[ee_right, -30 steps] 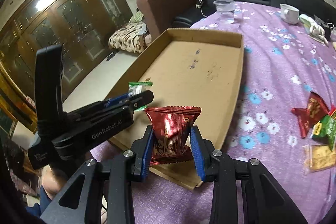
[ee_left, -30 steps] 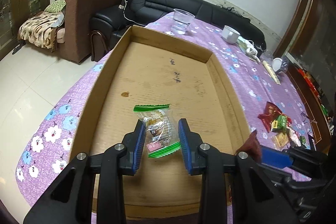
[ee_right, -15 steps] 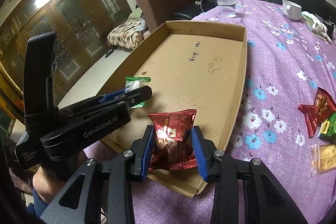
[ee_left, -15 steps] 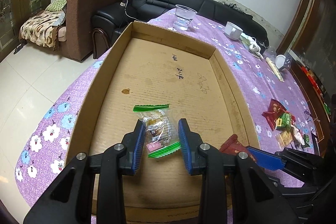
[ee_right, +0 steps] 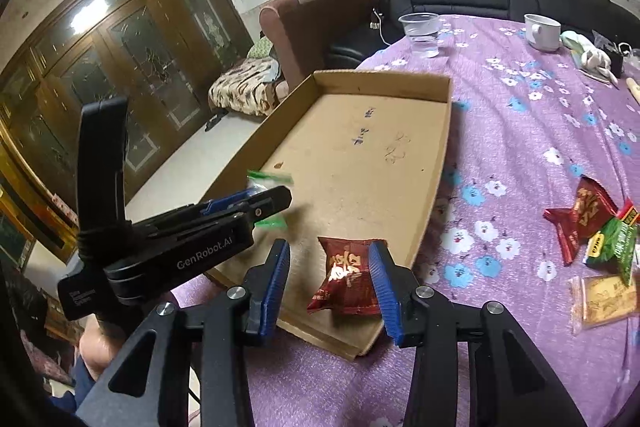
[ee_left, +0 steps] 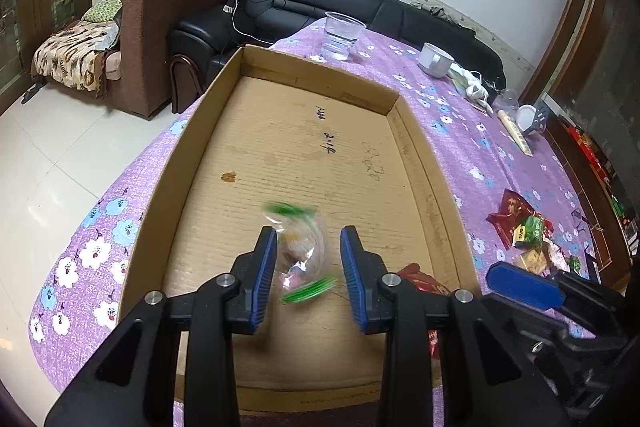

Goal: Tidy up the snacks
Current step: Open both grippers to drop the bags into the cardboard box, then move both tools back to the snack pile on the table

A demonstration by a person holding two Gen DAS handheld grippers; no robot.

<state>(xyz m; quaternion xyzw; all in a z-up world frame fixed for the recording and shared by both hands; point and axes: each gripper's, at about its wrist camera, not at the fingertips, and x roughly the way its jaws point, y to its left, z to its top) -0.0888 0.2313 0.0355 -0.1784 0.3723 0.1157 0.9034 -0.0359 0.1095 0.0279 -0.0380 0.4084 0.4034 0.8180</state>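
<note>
Between left tool point(ee_left: 308, 265) pads, clear snack packet point(ee_left: 302, 247) (motion-blurred), contents unreadable

Even indoor light, moderately bright, heavy fisheye bending with black vignette corners in both views, lamp glare on cabinet glass point(ee_right: 90, 11) upper left of right view, motion blur on clear green-edged packet point(ee_left: 303, 251) centre of left view, soft shadows under grippers

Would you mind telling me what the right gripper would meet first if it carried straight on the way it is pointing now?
Probably the red snack packet, lying between the opening jaws of the right gripper; behind it, the cardboard tray floor.
</note>
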